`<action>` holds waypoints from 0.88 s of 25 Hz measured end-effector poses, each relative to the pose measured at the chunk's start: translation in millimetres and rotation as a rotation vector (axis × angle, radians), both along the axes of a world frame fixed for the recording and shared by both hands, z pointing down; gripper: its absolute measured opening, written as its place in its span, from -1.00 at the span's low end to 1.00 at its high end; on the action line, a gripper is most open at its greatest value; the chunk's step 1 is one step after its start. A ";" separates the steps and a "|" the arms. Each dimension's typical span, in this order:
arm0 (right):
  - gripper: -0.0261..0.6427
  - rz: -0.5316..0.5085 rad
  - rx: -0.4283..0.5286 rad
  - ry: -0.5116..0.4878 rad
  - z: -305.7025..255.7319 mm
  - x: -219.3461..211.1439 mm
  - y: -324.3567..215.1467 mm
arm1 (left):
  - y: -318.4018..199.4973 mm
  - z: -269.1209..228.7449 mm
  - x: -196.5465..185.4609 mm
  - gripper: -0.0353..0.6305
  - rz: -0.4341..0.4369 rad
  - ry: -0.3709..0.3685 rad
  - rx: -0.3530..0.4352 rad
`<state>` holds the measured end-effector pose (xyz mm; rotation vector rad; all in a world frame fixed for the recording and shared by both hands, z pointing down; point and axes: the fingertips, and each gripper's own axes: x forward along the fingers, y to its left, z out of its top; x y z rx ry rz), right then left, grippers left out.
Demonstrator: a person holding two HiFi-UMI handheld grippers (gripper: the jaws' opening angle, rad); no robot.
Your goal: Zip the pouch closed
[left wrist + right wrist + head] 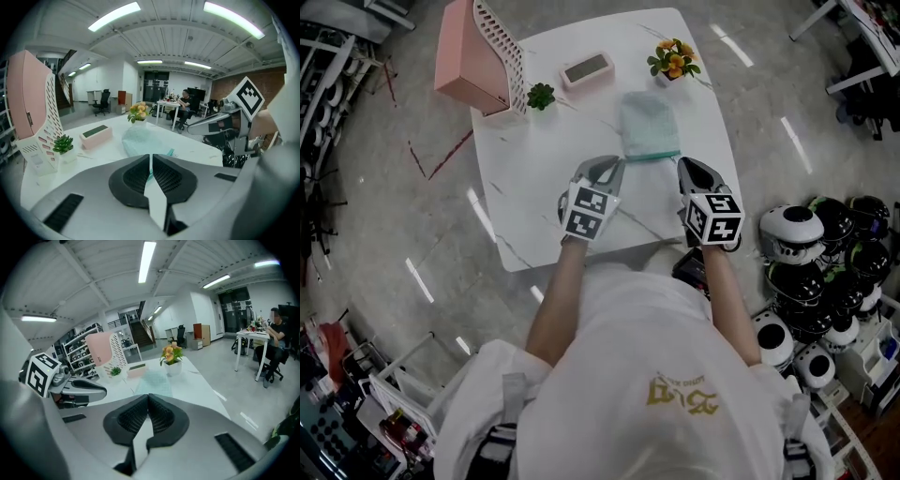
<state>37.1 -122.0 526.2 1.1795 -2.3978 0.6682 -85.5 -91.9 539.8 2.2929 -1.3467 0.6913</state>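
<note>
A pale green pouch [649,125] lies flat on the white table [534,206], past both grippers, with a teal strip along its near edge. I cannot tell whether its zip is closed. My left gripper [614,165] hovers just short of the pouch's near left corner, jaws together on nothing. My right gripper [686,167] hovers off the near right corner, also shut and empty. In the left gripper view the pouch [140,139] shows beyond the closed left gripper [150,159]. In the right gripper view the pouch [154,379] lies ahead of the closed right gripper [148,400].
A pink perforated file holder [478,56] stands at the table's far left, beside a small green plant [541,96]. A pink box [586,69] and a pot of orange flowers [673,60] sit at the far edge. Black and white helmets [825,272] crowd the floor to the right.
</note>
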 end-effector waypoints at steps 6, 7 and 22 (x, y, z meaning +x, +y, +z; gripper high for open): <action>-0.89 -0.025 0.054 -0.071 -36.9 -11.7 20.1 | 15.0 -44.4 -2.1 -0.84 -0.075 0.108 0.080; -0.89 -0.033 0.058 -0.076 -40.3 -14.6 23.6 | 15.9 -53.3 -4.5 -0.84 -0.092 0.131 0.101; -0.89 -0.031 0.114 -0.035 -63.5 -10.3 41.1 | 25.9 -85.3 2.6 -0.84 -0.097 0.172 0.172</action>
